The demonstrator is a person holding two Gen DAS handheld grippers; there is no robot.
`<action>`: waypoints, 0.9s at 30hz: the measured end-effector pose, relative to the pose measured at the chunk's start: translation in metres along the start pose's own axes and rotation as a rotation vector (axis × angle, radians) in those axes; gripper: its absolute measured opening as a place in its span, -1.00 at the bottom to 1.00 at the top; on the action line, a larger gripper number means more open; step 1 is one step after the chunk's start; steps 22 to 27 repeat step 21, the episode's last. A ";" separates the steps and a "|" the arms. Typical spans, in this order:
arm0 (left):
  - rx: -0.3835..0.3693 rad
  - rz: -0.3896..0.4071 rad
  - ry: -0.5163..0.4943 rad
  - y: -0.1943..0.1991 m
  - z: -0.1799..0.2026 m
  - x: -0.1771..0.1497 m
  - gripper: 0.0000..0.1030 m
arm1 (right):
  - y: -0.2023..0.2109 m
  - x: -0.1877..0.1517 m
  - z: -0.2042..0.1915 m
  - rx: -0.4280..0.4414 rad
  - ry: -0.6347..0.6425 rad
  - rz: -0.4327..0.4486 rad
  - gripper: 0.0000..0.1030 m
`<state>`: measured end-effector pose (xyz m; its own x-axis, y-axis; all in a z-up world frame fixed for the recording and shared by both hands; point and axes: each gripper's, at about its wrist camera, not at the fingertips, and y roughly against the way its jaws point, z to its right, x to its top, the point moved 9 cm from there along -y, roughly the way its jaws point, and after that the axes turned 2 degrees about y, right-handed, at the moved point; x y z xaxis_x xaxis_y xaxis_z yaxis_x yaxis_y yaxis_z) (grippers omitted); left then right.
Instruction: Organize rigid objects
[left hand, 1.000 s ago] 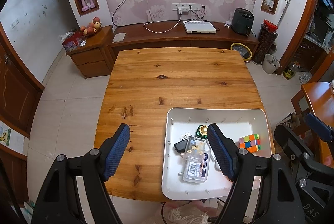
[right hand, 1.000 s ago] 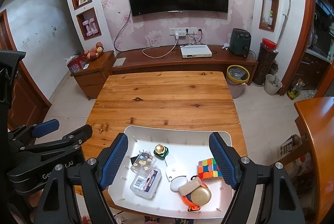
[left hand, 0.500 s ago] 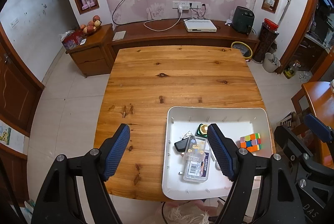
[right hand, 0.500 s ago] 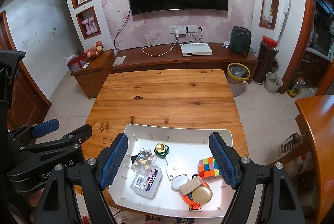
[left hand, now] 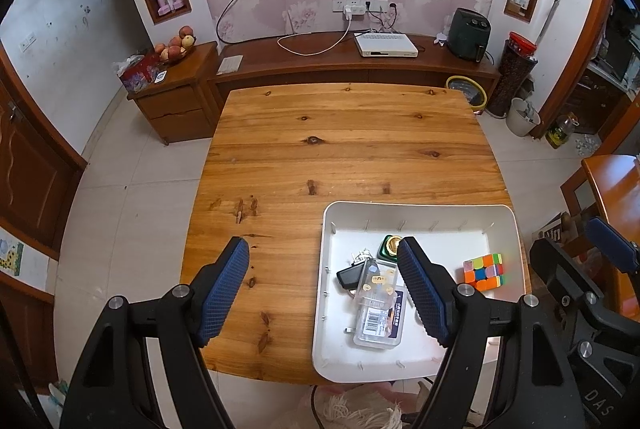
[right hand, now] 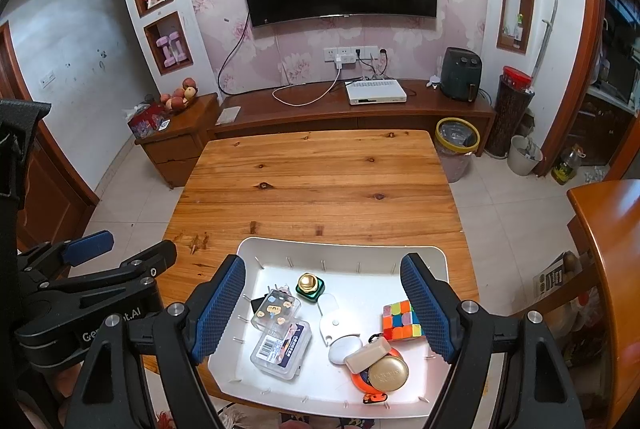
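Both my jaws gape wide and empty above the white tray (right hand: 256, 369) at the counter's (right hand: 320, 189) near edge, where cube (right hand: 400, 321), clear boxes (right hand: 282, 345) and trinkets lie together, sorted already or awaiting removal, I cannot tell.

"DAS" on right gripper (left hand: 600, 341)

Varnished knotty wood table (right hand: 320, 189); smooth matt white plastic tray (right hand: 344, 251); clear plastic case (right hand: 282, 347); glossy brass-look tin (right hand: 388, 373); glossy plastic cube (right hand: 400, 321); textured blue gripper pads (right hand: 220, 309).
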<state>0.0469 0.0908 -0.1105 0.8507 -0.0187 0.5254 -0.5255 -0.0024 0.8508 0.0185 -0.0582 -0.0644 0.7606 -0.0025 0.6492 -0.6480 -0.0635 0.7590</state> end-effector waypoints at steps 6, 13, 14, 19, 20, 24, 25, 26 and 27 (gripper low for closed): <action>0.003 -0.008 0.001 -0.001 -0.002 -0.001 0.54 | 0.000 0.001 0.001 0.000 -0.001 -0.002 0.57; 0.004 -0.008 0.001 -0.001 -0.002 0.000 0.54 | -0.001 -0.005 -0.002 0.000 -0.005 -0.006 0.57; 0.004 -0.009 0.000 -0.001 -0.002 0.000 0.54 | -0.001 -0.008 -0.004 -0.001 -0.007 -0.007 0.57; 0.004 -0.010 0.001 -0.001 -0.002 0.001 0.54 | -0.003 -0.010 -0.006 -0.001 -0.009 -0.007 0.57; 0.004 -0.012 0.002 -0.001 -0.003 0.000 0.54 | -0.003 -0.011 -0.006 -0.001 -0.010 -0.007 0.57; 0.004 -0.013 0.002 -0.001 -0.003 0.000 0.54 | -0.003 -0.009 -0.005 -0.001 -0.010 -0.008 0.57; 0.004 -0.013 0.002 -0.001 -0.003 0.000 0.54 | -0.003 -0.009 -0.005 -0.001 -0.010 -0.008 0.57; 0.004 -0.013 0.002 -0.001 -0.003 0.000 0.54 | -0.003 -0.009 -0.005 -0.001 -0.010 -0.008 0.57; 0.004 -0.013 0.002 -0.001 -0.003 0.000 0.54 | -0.003 -0.009 -0.005 -0.001 -0.010 -0.008 0.57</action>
